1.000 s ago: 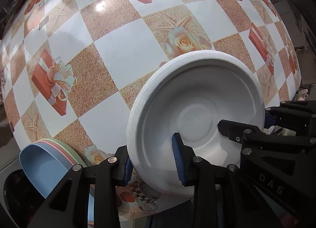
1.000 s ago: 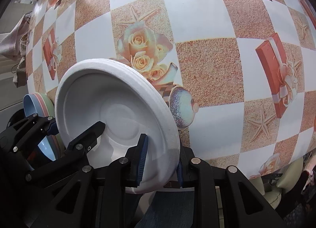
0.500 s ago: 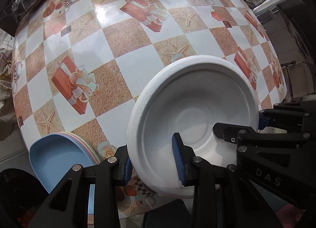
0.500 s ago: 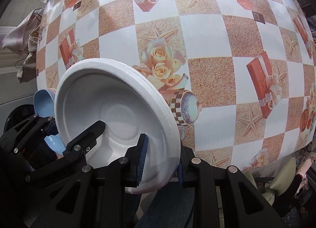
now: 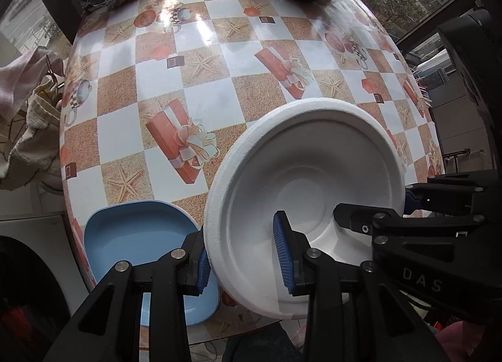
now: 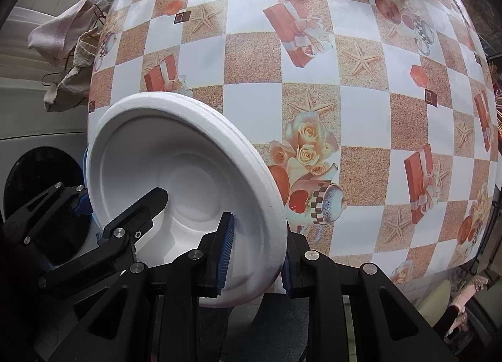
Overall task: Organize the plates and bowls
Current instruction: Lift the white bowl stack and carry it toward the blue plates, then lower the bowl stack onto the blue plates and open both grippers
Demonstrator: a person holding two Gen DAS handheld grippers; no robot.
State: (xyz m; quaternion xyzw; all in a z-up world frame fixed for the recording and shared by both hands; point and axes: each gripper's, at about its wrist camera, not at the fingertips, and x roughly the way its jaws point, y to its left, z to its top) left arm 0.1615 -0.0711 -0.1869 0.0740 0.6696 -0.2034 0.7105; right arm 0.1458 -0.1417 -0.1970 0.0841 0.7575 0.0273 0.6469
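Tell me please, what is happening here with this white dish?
A person holds one white foam plate with both handheld grippers. The left gripper clamps its near-left rim and the right gripper clamps the opposite rim. The plate is tilted, lifted over the near edge of the checkered table. A blue plate lies on the table to the left, possibly where the white one goes.

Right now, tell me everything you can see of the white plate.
The white plate is round, matte and foam-like, with a thick rolled rim, a stepped well and a raised centre ring. It looks empty and clean. It is held tilted above the near edge of the checkered table, hollow side toward the cameras. The left tool pinches its rim on one side, the right tool the opposite side. The blue plate lies beside it.
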